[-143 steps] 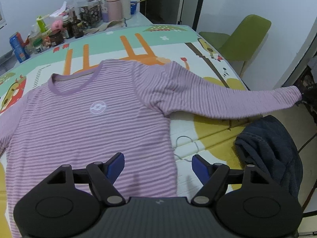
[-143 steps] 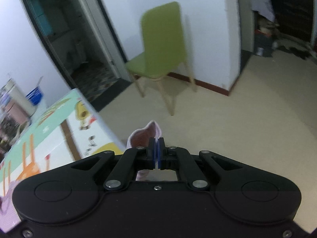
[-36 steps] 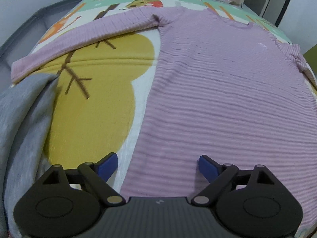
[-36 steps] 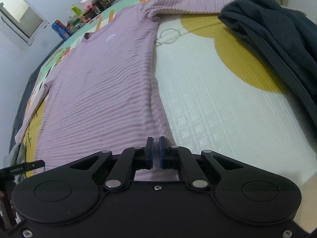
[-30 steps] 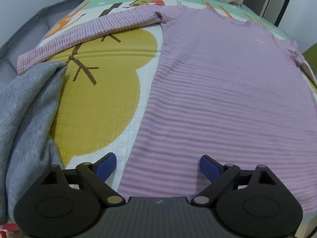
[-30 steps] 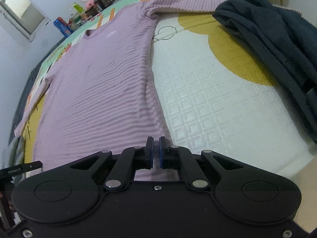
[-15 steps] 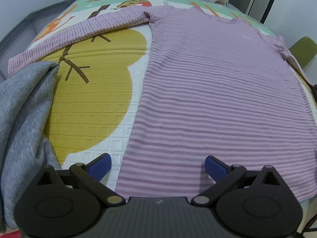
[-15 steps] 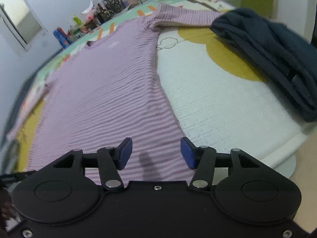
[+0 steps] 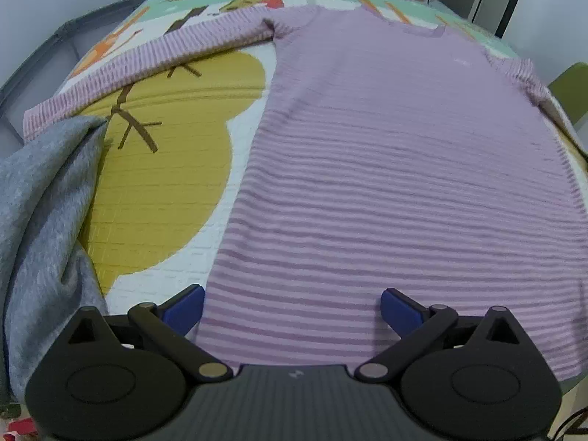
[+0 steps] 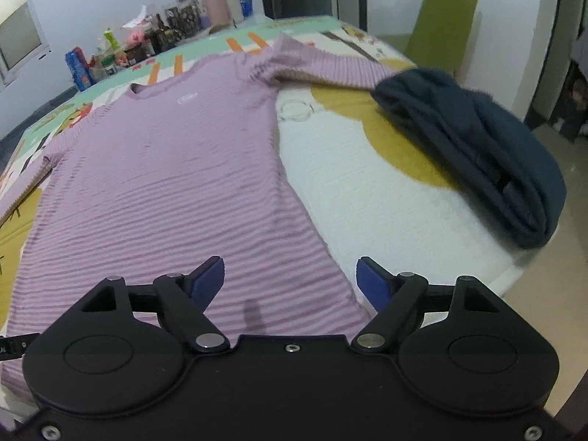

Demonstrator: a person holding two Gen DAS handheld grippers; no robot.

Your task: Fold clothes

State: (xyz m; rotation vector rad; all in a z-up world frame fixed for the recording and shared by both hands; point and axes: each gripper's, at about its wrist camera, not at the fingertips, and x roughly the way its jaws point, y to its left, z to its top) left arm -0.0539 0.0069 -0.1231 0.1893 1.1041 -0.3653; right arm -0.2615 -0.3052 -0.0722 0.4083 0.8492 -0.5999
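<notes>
Since a second ago your right gripper [image 10: 288, 279] has let go of the hem corner it was pinching: its jaws have just been opening and now stand wide apart with nothing pressed between them, and it has lifted back so more of the table shows ahead of it. Your left gripper [image 9: 292, 310] has barely shifted and also stands released, jaws spread to their widest, hovering over the hem. The purple striped shirt [image 10: 165, 169] lies flat and face up on the patterned mat [image 10: 367, 183], its hem just ahead of both grippers and its collar at the far end. Ahead and to the left of your left gripper, one sleeve [image 9: 147, 62] stretches out sideways toward a grey garment [image 9: 40, 213]. Ahead and to the right of your right gripper, the other sleeve [image 10: 330, 66] runs toward a folded dark blue garment [image 10: 477, 147].
</notes>
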